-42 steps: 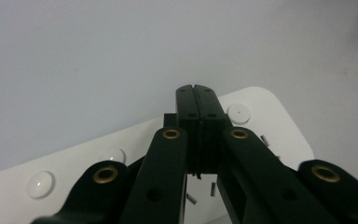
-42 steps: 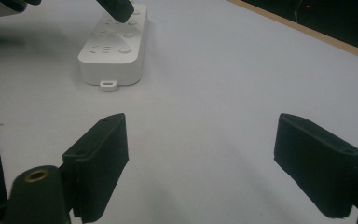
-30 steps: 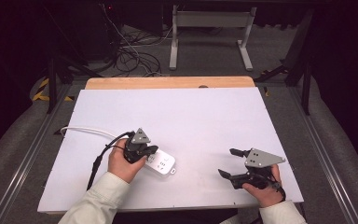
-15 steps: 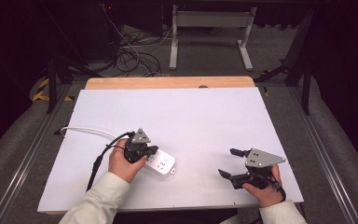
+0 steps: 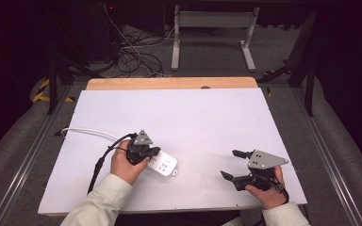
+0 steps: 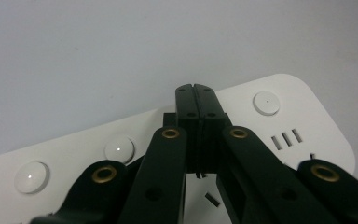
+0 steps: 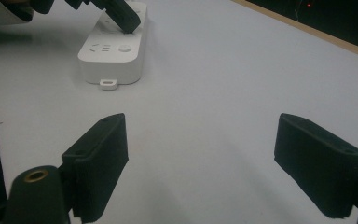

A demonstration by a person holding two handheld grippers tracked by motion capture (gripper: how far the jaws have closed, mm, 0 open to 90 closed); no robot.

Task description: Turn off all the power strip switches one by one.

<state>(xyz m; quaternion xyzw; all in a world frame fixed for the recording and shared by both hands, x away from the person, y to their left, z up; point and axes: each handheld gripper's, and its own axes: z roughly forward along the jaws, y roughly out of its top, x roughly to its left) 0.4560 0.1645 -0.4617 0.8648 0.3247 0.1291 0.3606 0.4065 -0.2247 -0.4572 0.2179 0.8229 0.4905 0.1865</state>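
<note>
L gripper (image 5: 152, 154) at table's (image 5: 193, 113) 7 o'clock, jaws pressed together w/ nothing between, tips resting on white power strip (image 5: 162, 165); strip lies flat, its white cord (image 5: 87, 132) running off toward 9 o'clock; R gripper (image 5: 230, 164) at 5 o'clock, well apart from strip, jaws spread wide, empty, low over bare table.

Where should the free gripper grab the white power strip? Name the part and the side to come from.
Grip the power strip across its narrow width near the rounded free end, coming down from above. It lies flat on the table, so its long side walls are parallel faces. The right gripper is open and holds nothing; the left gripper, shut, presses on the strip's top.
</note>
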